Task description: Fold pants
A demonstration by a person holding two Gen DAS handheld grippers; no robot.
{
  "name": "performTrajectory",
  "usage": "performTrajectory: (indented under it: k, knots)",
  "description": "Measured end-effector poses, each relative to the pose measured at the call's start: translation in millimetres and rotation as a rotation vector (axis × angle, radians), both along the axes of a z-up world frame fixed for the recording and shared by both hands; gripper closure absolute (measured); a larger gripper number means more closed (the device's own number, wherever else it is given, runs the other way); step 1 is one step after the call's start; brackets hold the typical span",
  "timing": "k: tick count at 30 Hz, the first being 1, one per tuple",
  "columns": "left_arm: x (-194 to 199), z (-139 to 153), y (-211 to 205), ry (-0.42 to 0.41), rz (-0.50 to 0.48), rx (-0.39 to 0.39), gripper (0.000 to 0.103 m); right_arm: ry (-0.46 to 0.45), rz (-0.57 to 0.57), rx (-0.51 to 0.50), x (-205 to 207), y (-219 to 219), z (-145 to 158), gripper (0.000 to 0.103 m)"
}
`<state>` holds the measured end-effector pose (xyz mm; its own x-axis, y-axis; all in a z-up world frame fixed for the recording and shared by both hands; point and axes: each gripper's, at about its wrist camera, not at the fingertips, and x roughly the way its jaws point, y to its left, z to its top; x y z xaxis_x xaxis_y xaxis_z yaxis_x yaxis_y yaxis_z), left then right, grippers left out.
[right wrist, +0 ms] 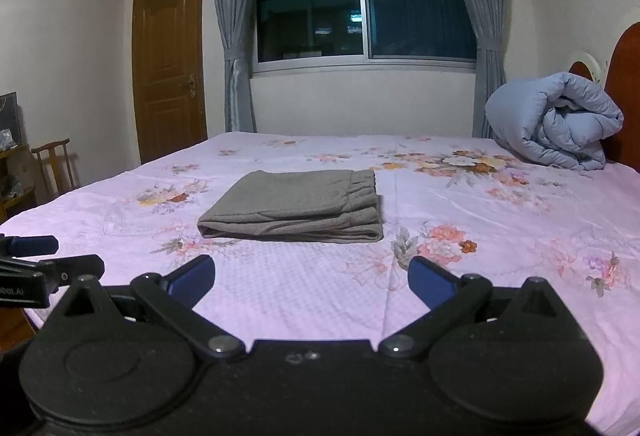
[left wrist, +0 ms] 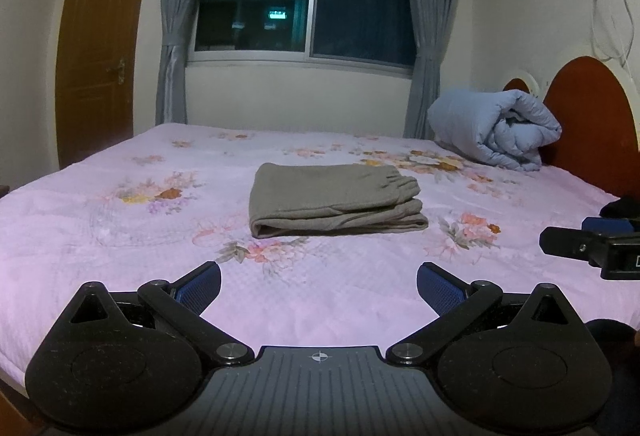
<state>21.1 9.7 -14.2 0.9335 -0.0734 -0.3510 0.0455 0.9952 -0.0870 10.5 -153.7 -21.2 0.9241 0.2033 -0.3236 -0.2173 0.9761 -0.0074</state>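
Note:
Grey-brown pants (left wrist: 334, 200) lie folded in a compact rectangle in the middle of the pink floral bed (left wrist: 120, 236), elastic waistband to the right. They also show in the right wrist view (right wrist: 296, 206). My left gripper (left wrist: 319, 286) is open and empty, held back from the pants over the near bed edge. My right gripper (right wrist: 311, 278) is open and empty, likewise short of the pants. The right gripper also shows at the right edge of the left wrist view (left wrist: 592, 246); the left gripper shows at the left edge of the right wrist view (right wrist: 40, 260).
A rolled blue quilt (left wrist: 496, 128) lies at the far right against the red-brown headboard (left wrist: 592, 124). A window with grey curtains (left wrist: 304, 4) is behind the bed, a wooden door (left wrist: 100, 56) at left. A wooden chair (right wrist: 54, 168) stands left of the bed.

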Motion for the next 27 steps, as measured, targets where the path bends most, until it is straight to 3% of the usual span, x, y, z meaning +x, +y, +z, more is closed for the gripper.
performTrajectory:
  k: [27]
  knots:
    - [-2.1,1.5,0.1,-0.006,0.0,0.005,0.0,0.0,0.0,-0.002,-0.3,0.4,0.0,0.006]
